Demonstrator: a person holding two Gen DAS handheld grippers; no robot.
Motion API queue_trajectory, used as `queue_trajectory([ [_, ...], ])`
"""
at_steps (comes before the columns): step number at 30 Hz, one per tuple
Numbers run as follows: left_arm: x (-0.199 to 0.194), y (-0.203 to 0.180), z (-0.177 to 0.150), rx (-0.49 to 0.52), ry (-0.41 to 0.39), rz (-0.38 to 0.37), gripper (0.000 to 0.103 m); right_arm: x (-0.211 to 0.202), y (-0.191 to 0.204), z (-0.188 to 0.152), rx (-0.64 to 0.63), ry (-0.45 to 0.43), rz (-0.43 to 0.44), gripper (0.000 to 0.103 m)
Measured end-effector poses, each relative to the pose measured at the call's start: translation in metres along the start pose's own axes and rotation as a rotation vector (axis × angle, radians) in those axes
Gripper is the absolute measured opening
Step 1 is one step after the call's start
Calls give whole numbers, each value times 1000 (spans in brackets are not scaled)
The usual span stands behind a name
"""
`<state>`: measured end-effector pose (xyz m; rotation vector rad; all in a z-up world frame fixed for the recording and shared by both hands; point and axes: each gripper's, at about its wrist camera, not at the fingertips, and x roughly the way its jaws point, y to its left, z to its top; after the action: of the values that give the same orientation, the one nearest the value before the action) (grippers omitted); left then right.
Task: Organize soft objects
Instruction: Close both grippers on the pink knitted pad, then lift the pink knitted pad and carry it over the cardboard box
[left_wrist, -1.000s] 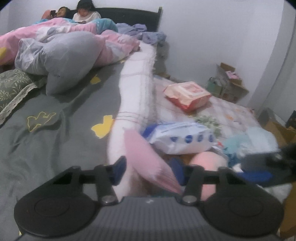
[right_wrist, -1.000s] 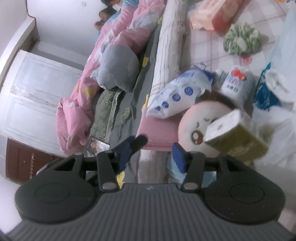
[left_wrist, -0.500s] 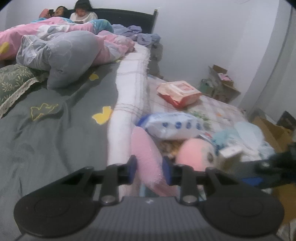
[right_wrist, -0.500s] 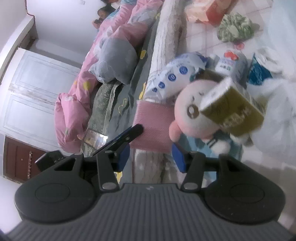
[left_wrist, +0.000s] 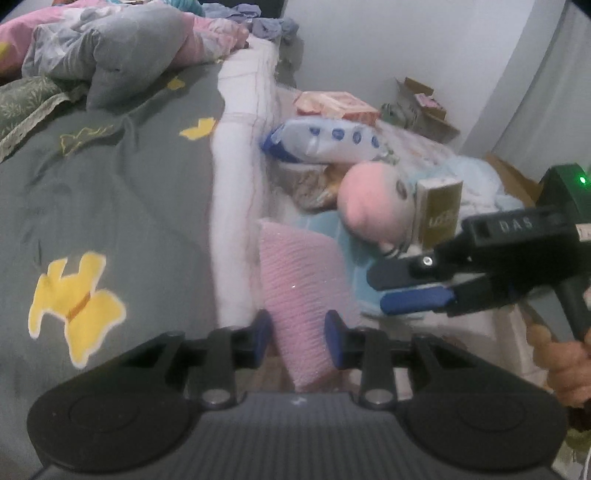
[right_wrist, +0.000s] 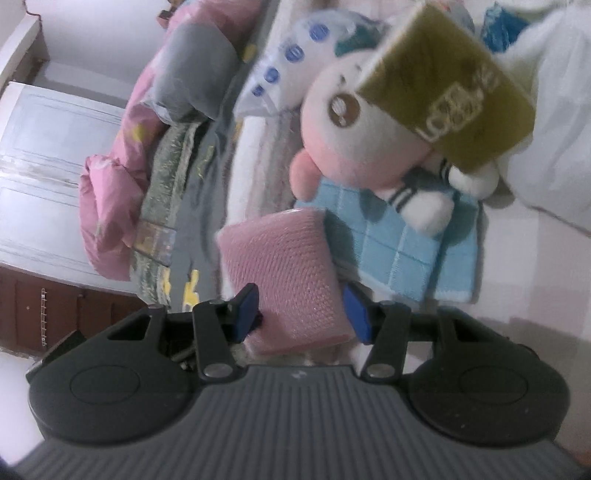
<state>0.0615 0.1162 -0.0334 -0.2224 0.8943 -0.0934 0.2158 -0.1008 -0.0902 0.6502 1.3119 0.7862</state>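
Beside grey bedsheet (left_wrist: 122, 206), white wall (left_wrist: 388, 48)

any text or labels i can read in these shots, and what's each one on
"DAS": raised letters on the black body of the right gripper, seen from the left wrist.
Pale lettering on the olive-gold box leaning on the plush toy: starts "LO", the rest too blurred.
Blue-dotted white pack: print too blurred to read.

Soft, even indoor light, no glare. Both views are smeared with motion blur. Fisheye bends the frame edges, corners dark.
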Motion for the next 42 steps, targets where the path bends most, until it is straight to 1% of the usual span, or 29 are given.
queue_trajectory([
  [1,0,1,-1,2,0,-3,36,3,-1,0,2,2,-3,51],
  [4,2,2,-1,4,8,-14,40,12,-3,0,5,4,-15,51],
  [13,13,0,2,-3,29,-5,40,36,-2,8,2,26,-11,51],
  [16,10,-3,3,4,21,-4,42,36,2,7,-10,29,-9,52],
  [22,-8,-15,7,42,-10,-5,42,24,11,1,-18,28,17,52],
  [29,-41,-36,9,87,-66,11,42,-4,31,-8,-81,-12,61,52],
  [34,-58,-63,17,129,-122,3,42,-42,35,-12,-118,-75,93,52],
  [38,-62,-96,31,185,-166,-39,42,-86,30,-12,-121,-163,105,52],
  [42,-54,-142,49,273,-206,-111,42,-140,17,-9,-113,-272,87,52],
])
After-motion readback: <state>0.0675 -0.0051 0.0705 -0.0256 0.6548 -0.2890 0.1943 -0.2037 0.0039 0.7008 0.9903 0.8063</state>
